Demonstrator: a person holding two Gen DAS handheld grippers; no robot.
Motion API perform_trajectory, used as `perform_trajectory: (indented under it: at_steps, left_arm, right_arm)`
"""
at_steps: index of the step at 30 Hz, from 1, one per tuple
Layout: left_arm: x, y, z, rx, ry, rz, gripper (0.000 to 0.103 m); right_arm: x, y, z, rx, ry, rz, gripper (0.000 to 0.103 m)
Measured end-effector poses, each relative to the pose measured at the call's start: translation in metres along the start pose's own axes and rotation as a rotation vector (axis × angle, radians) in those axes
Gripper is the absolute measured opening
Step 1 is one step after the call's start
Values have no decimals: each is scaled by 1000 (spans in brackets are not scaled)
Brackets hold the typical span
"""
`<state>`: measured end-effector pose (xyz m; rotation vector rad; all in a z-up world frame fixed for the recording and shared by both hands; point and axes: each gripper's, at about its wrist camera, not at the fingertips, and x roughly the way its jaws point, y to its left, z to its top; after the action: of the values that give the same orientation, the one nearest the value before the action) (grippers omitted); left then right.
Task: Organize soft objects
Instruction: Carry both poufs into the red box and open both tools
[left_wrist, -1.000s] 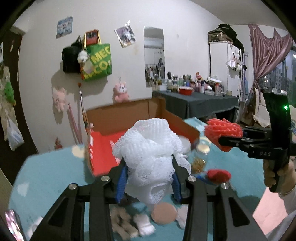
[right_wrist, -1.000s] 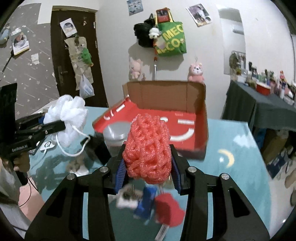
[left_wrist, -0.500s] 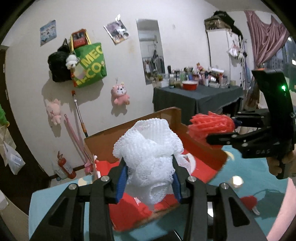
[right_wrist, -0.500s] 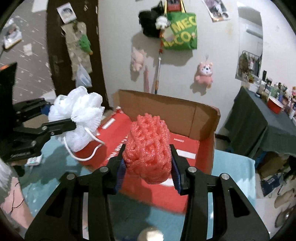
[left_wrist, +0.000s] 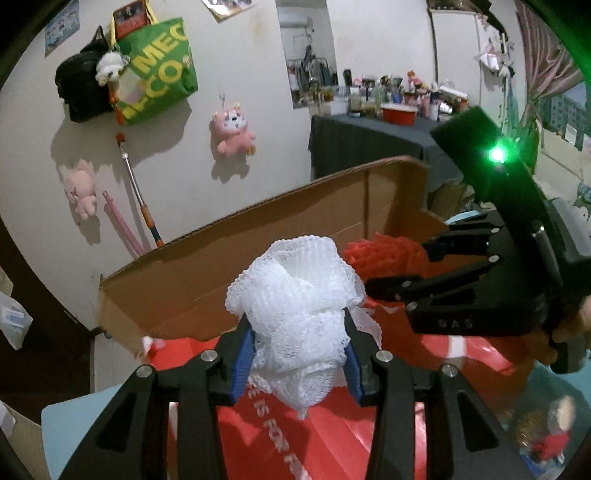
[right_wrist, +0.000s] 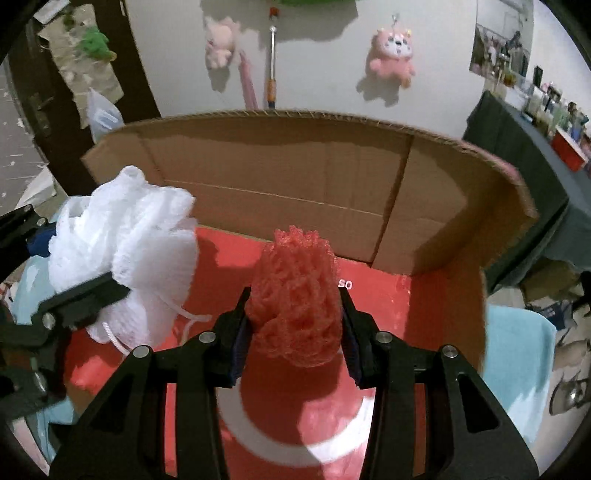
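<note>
- We judge the step in hand to be the drop-off: both soft things hang over the open brown cardboard box with a red printed floor (right_wrist: 388, 206), none yet lying on that floor as far as we see.
- The tall far wall of the box stands close ahead of both loads; the right side flap rises just right of the red one, so we would lower rather than push forward.
- The left gripper (left_wrist: 297, 345) is clamped on the white mesh bath pouf (left_wrist: 295, 310), which bulges above its blue pads; its cord loop dangles in the right wrist view.
- The right gripper (right_wrist: 293, 326) is closed on the coral-red knitted mesh ball (right_wrist: 295, 295), just right of the pouf, nearly touching.
- Next, we think, both need to spread their fingers, apart enough that the cord does not snag.
- Behind hang pink plush toys (right_wrist: 391, 59).
</note>
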<state>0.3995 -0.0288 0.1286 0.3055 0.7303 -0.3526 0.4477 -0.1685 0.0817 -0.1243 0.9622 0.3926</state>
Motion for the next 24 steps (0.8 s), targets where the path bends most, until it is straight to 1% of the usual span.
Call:
perform_trajectory:
  at_steps: [2, 5, 8, 10, 13, 18, 24]
  left_arm:
    - [20, 4, 2, -14, 31, -11, 44]
    - [41, 6, 2, -23, 59, -2, 45]
    - [55, 7, 0, -23, 74, 14, 45]
    - [61, 7, -2, -33, 83, 15, 46]
    - [69, 7, -3, -42, 105, -1, 47]
    - [74, 1, -7, -3, 118, 27, 50]
    - [74, -1, -7, 1, 119, 31, 57]
  right_arm:
    - [10, -1, 3, 3, 12, -11, 40]
    - [23, -2, 4, 0, 30, -41, 40]
    - [34, -6, 4, 11, 55, -52, 40]
    - [39, -11, 3, 23, 69, -39, 40]
    - [43, -12, -1, 19, 82, -43, 41]
    - [39, -13, -6, 21, 77, -37, 42]
    - [35, -25, -6, 42, 90, -28, 44]
